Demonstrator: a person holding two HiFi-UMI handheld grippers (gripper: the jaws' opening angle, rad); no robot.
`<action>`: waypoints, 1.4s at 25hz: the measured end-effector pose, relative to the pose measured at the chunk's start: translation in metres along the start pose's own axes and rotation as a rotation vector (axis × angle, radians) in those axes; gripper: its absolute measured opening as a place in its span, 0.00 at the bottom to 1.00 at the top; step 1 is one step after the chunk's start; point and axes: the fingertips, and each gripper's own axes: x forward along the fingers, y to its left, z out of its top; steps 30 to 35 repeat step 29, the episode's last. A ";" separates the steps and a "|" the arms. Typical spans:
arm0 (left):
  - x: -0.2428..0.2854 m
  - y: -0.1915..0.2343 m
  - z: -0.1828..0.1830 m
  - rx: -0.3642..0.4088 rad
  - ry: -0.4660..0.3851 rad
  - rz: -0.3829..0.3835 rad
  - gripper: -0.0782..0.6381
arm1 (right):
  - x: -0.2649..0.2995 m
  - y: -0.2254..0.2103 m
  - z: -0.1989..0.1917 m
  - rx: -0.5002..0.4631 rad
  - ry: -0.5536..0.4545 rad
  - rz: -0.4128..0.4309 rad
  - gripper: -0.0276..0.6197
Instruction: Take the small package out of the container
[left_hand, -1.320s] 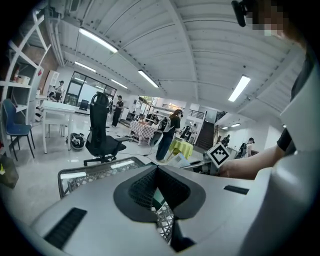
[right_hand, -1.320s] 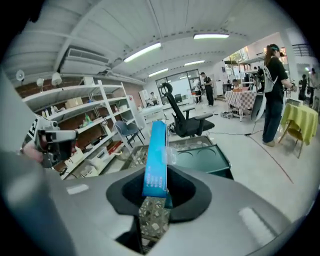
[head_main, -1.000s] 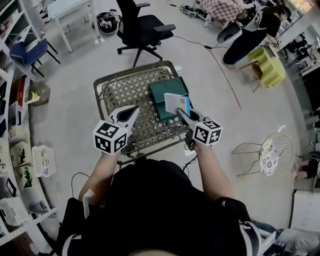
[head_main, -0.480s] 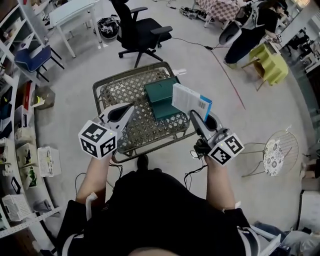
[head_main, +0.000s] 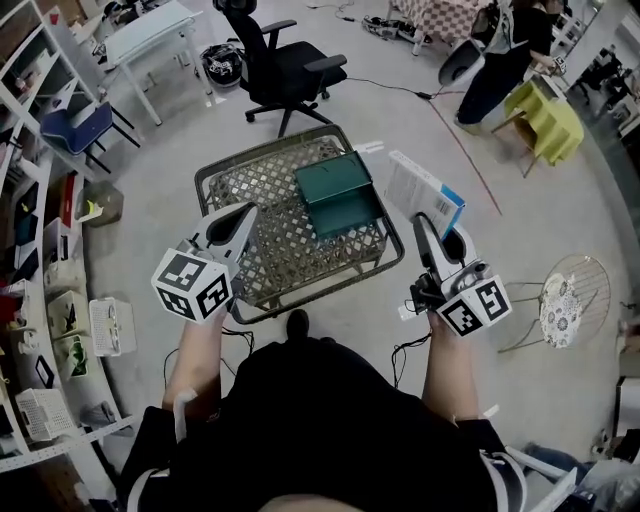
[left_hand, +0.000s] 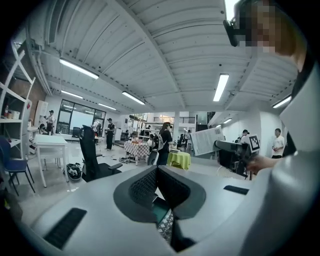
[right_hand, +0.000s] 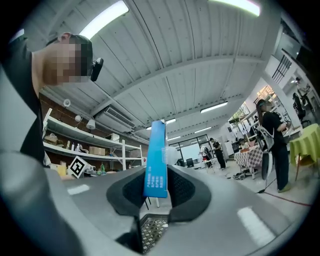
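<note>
A wicker basket (head_main: 268, 152) stands on the floor ahead of me, and a dark green box (head_main: 338, 195) lies in its right half. My right gripper (head_main: 426, 222) is shut on a small white and blue package (head_main: 424, 192), which it holds upright in the air just outside the basket's right rim. In the right gripper view the package (right_hand: 156, 160) stands edge-on between the pads of that gripper (right_hand: 156, 194). My left gripper (head_main: 244, 211) hovers over the basket's front left part. Its jaws (left_hand: 157, 172) meet with nothing between them.
A black office chair (head_main: 290, 65) stands behind the basket, with a white table (head_main: 150, 30) at the far left. Shelves (head_main: 40, 300) line the left side. A round wire stool (head_main: 565, 300) is at the right. A person (head_main: 505, 50) bends over near a yellow-green chair (head_main: 555, 120).
The right gripper has carried the package up from over the green box and rightward, past the basket's rim. The left gripper has drawn back a little toward the left.
</note>
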 end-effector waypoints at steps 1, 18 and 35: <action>0.000 0.001 0.005 0.002 -0.015 0.007 0.12 | 0.002 -0.001 -0.001 0.005 0.002 -0.002 0.18; 0.015 0.008 0.023 0.050 -0.061 -0.009 0.12 | 0.029 0.017 -0.006 -0.035 0.039 0.021 0.18; 0.025 0.008 0.019 0.047 -0.055 -0.032 0.12 | 0.032 0.015 -0.009 -0.031 0.043 0.014 0.18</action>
